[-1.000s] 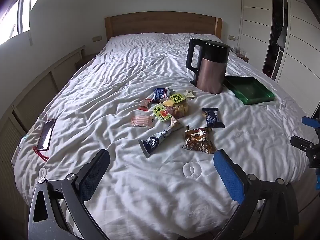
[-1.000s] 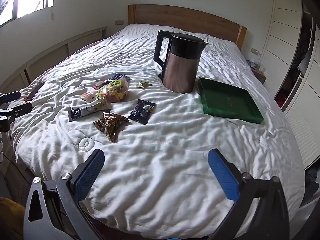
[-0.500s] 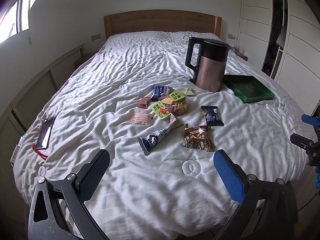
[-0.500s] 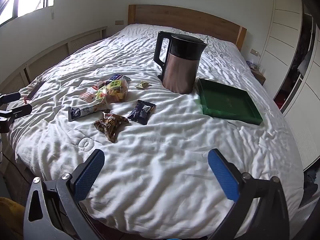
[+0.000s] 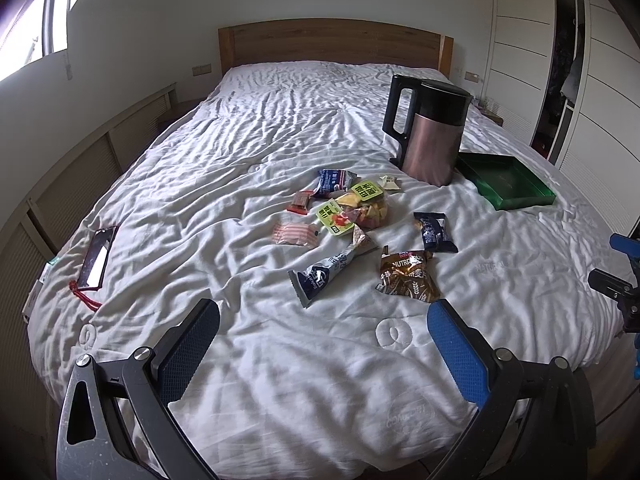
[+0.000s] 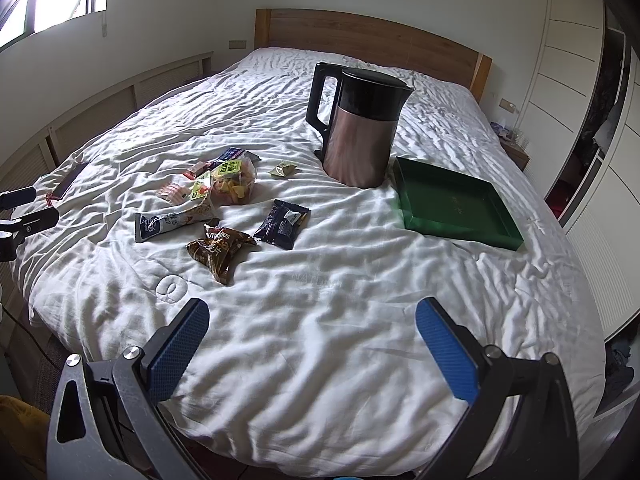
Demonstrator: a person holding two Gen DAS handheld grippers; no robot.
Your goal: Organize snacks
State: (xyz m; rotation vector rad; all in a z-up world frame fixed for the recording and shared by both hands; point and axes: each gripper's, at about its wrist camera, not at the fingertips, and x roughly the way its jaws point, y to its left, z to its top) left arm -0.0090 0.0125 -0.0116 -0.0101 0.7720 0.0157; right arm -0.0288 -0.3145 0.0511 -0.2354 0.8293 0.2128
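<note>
nothing is picked up yet: this looks like the approach step, before any snack is sorted. the left gripper hangs over the near end of the bed with its jaws spread wide and nothing between them; the right gripper does the same on its side, jaws wide apart and empty.

the snacks lie loose on the white cover in the middle of the bed, all of them well ahead of both grippers. nearest are the brown nutritious packet and the long grey-white bar wrapper. just beyond sit the dark blue packet, the clear bag of mixed sweets with green labels, a pink striped wrapper, a small red-brown piece, a blue-white packet and a small pale sachet. the green tray lies empty to the right, just beside the kettle, and is the likely place for them.

the next move calls for one gripper to reach forward and down onto a near packet, probably the brown one, and to close on a crinkled edge rather than press flat into the soft cover. the kettle stands near the tray's inner side, so a carry from the right keeps clear of it. a phone lies at the left edge, out of the way.
</note>
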